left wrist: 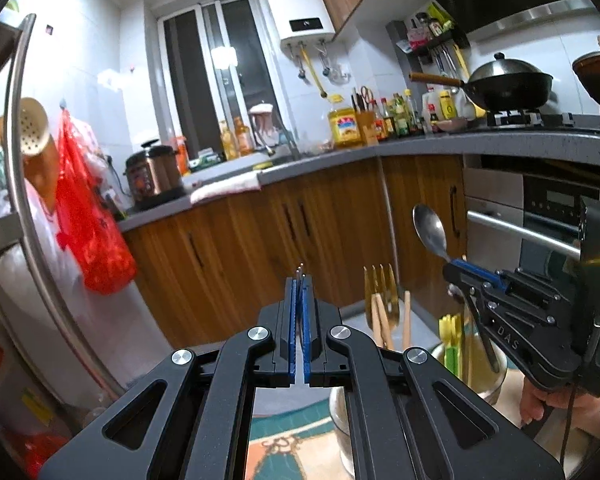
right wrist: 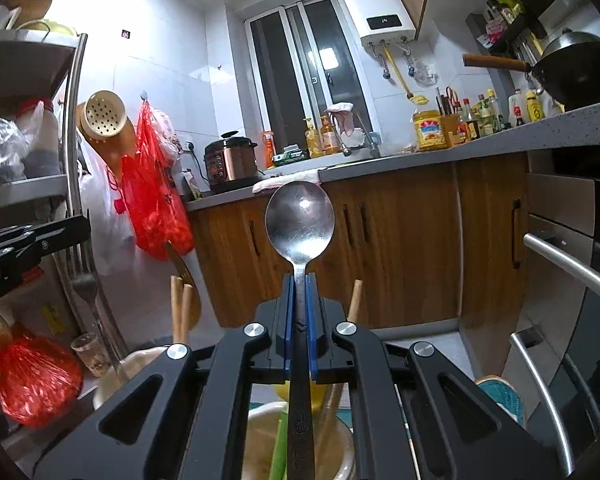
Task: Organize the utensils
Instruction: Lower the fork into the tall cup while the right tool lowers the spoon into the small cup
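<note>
My left gripper (left wrist: 300,280) is shut on a metal fork (right wrist: 85,280). In the left wrist view only the tine tips show above the blue pads; in the right wrist view its handle hangs down below the left gripper (right wrist: 76,228). My right gripper (right wrist: 300,284) is shut on the neck of a steel spoon (right wrist: 300,220), bowl up and handle running down beneath the jaws. In the left wrist view the right gripper (left wrist: 452,268) is on the right, carrying the spoon (left wrist: 430,228) above a cream utensil cup (left wrist: 484,376). A person's hand (left wrist: 540,404) holds it.
A gold fork (left wrist: 382,292) and wooden handles (left wrist: 406,320) stand in a holder below. A second cream cup (right wrist: 140,364) has wooden handles (right wrist: 180,312). A metal shelf rail (right wrist: 74,128) and red bag (right wrist: 156,200) are left, wooden cabinets (right wrist: 400,240) ahead, oven handle (right wrist: 572,268) right.
</note>
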